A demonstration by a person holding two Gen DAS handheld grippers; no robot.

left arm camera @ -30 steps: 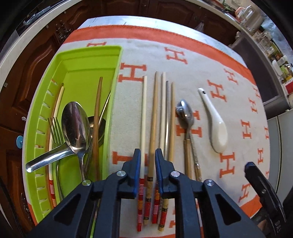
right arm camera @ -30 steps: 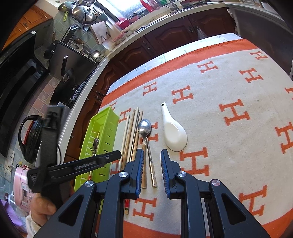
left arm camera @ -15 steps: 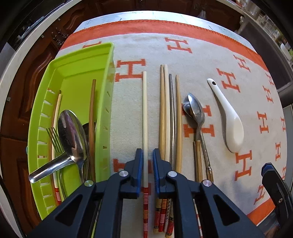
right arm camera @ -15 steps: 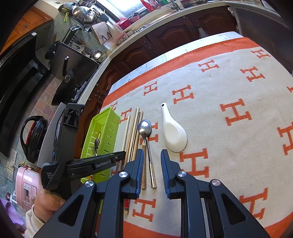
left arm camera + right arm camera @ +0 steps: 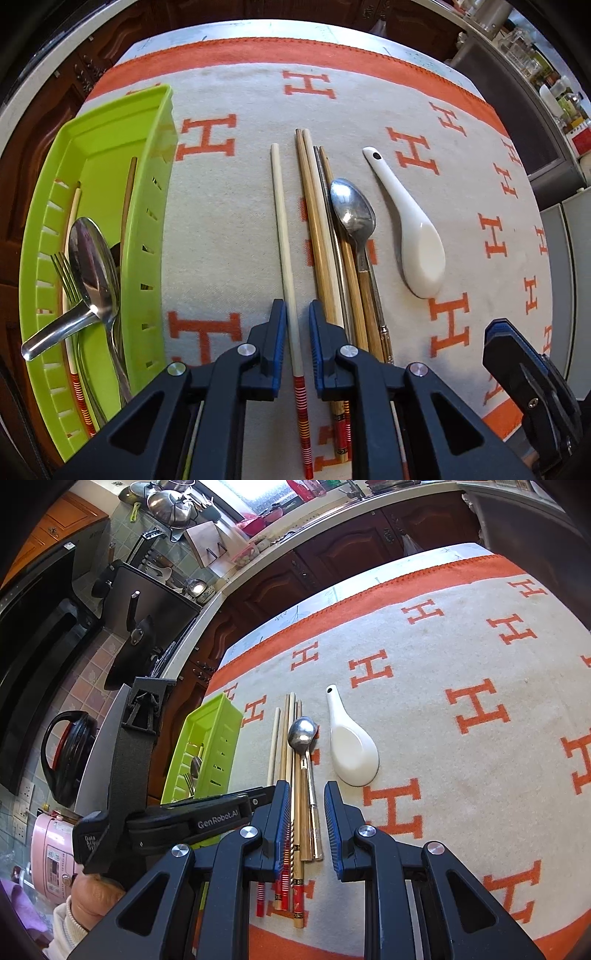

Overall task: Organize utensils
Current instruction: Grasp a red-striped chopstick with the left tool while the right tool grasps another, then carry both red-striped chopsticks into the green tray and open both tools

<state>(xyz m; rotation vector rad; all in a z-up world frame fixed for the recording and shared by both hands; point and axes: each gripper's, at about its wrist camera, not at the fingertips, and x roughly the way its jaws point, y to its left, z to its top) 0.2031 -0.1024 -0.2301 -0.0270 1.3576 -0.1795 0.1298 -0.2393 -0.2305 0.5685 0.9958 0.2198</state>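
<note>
A fork and spoons are already stowed in the slotted lime-green plastic tray point(image 5: 147, 206); chopsticks, the steel spoon point(image 5: 352, 214) and the white ceramic spoon point(image 5: 413, 236) remain on the cloth; the left gripper point(image 5: 295, 314) is narrowly parted astride the pale red-banded chopstick point(image 5: 284, 251), which is not visibly clamped; the right gripper point(image 5: 304, 801) is held slightly parted and empty.

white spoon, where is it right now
In the left wrist view the white spoon lies on the cloth, rightmost of the loose utensils, just right of the metal spoon, handle pointing away.

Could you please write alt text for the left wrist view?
The left gripper straddles a pale chopstick with a red-striped end on an orange-lettered cloth. A green plastic tray holding cutlery lies left; more chopsticks and spoons lie right.
</note>
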